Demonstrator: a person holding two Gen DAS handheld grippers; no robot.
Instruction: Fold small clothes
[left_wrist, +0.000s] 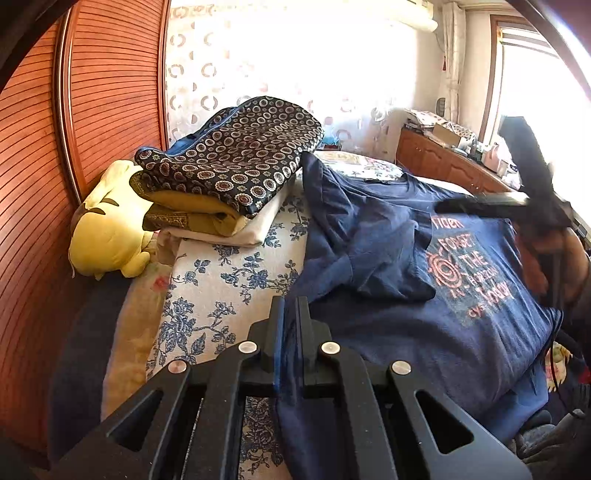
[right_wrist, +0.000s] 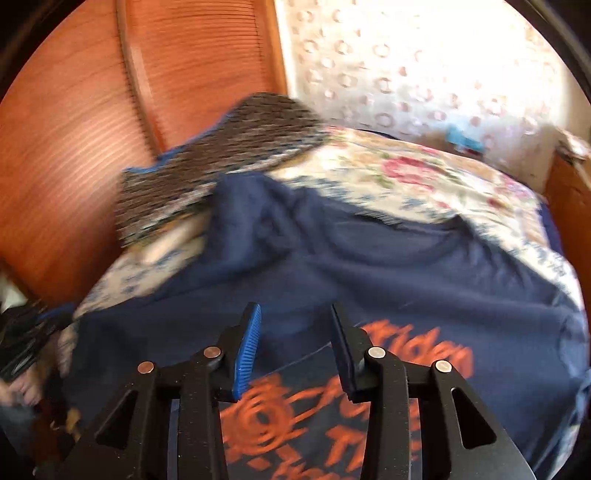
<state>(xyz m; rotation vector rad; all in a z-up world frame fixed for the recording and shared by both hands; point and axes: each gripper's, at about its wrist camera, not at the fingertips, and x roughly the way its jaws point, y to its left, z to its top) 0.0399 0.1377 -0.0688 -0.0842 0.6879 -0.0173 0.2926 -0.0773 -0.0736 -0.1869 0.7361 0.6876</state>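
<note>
Left tool (left_wrist: 291, 306) clamped on navy T-shirt (left_wrist: 424, 314); right tool (right_wrist: 295, 314) apart, holding nothing.

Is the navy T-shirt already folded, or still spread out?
Partly folded: the navy T-shirt has one sleeve turned onto its front, print uncovered.

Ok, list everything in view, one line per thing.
T-shirt: one, navy with orange print, spread on the bed, one sleeve folded in.
Bedspread: one, white with blue flowers, under the T-shirt.
Folded bedding stack: one, dark patterned over mustard and cream, by the wardrobe.
Plush toy: one, yellow, beside the stack.
Wardrobe doors: orange-brown, slatted, left.
Curtain: one, white with rings, behind the bed.
Left hand-held gripper: black, shut on the T-shirt's edge.
Right hand-held gripper: black, open above the print.
</note>
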